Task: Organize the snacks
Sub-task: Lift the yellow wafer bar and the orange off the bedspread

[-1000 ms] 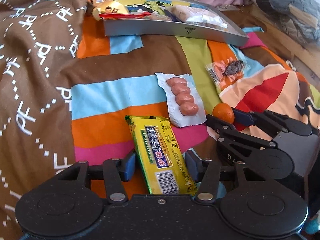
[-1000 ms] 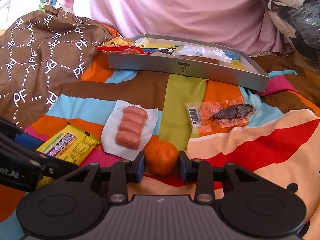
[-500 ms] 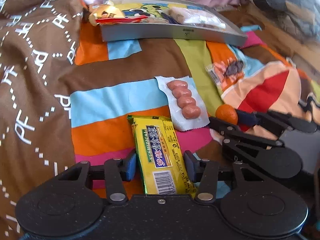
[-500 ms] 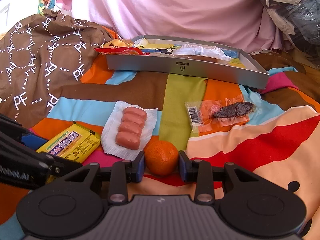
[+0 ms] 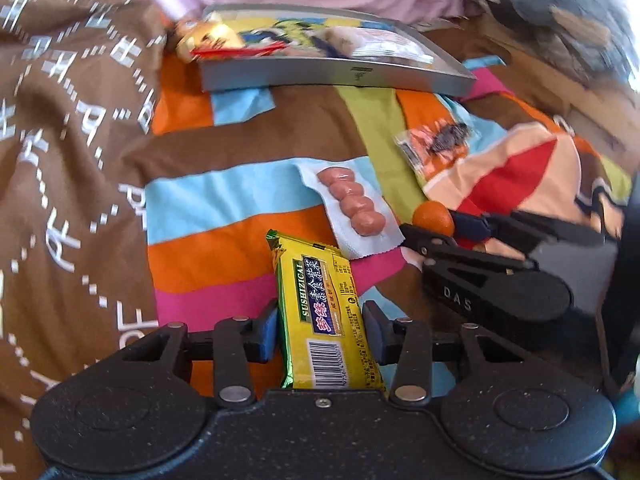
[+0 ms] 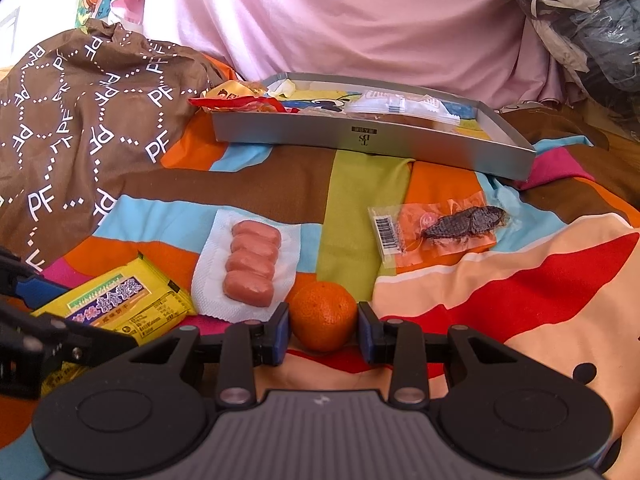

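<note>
Left gripper [image 5: 320,330] crept forward, pinching the yellow foil snack packet [image 5: 326,320] lengthwise; right gripper [image 6: 323,330] clamps the orange mandarin [image 6: 323,316]; grey cardboard tray [image 6: 360,142] straight ahead, nearer the right.

Everything's laid out on a bedspread [image 6: 520,312]. A tray [image 6: 360,140] with a few packets in it is set at the far end. Nearer, from left to right: a snack bar [image 6: 120,304], a sausage pack [image 6: 250,264], and a dried fish packet [image 6: 440,228]. A tangerine [image 6: 323,316] is found in front, just right of the sausage pack.
</note>
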Action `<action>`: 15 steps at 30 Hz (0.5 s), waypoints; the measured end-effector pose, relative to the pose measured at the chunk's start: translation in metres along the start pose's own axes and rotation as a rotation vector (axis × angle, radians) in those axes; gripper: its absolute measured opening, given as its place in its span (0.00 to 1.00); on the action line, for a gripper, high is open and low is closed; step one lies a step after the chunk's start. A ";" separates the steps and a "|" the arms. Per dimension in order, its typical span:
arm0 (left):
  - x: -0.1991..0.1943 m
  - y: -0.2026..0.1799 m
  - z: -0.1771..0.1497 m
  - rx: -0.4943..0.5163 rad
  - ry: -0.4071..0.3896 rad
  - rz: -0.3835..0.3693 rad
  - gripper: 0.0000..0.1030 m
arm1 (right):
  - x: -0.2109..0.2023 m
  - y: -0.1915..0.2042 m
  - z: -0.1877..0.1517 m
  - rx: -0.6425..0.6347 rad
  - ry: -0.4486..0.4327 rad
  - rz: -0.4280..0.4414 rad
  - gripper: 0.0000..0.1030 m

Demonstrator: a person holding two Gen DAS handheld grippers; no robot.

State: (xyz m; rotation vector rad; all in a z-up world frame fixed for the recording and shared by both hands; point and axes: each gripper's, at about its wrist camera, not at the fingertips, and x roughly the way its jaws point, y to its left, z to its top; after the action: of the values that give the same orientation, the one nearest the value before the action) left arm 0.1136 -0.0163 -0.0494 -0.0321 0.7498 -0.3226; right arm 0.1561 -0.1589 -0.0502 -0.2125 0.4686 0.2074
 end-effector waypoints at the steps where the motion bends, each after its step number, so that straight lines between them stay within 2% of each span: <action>1: -0.001 -0.003 -0.001 0.029 -0.002 0.008 0.44 | 0.000 0.000 0.000 -0.001 0.000 0.000 0.37; 3: 0.004 -0.008 0.000 0.090 0.025 0.019 0.45 | 0.000 0.000 0.000 -0.001 0.000 0.000 0.37; 6: 0.010 -0.009 0.004 0.145 0.062 0.031 0.53 | 0.000 0.000 0.000 -0.001 0.000 0.000 0.37; 8: 0.013 -0.009 0.006 0.180 0.074 0.055 0.68 | 0.000 0.000 0.000 0.000 -0.001 0.000 0.37; 10: 0.016 -0.005 0.007 0.173 0.083 0.062 0.72 | 0.000 0.001 0.000 0.000 0.000 0.003 0.37; 12: 0.017 -0.003 0.007 0.164 0.079 0.049 0.68 | 0.000 0.000 0.000 0.005 0.000 0.011 0.37; 14: 0.015 -0.006 0.005 0.189 0.065 0.029 0.50 | 0.000 -0.003 0.001 0.018 -0.004 0.019 0.37; 15: 0.014 -0.008 0.004 0.205 0.060 0.034 0.49 | -0.001 -0.004 0.002 0.024 -0.009 0.021 0.37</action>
State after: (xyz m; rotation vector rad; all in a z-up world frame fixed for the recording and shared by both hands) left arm 0.1242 -0.0288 -0.0546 0.1842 0.7723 -0.3673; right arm 0.1566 -0.1621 -0.0471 -0.1836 0.4640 0.2228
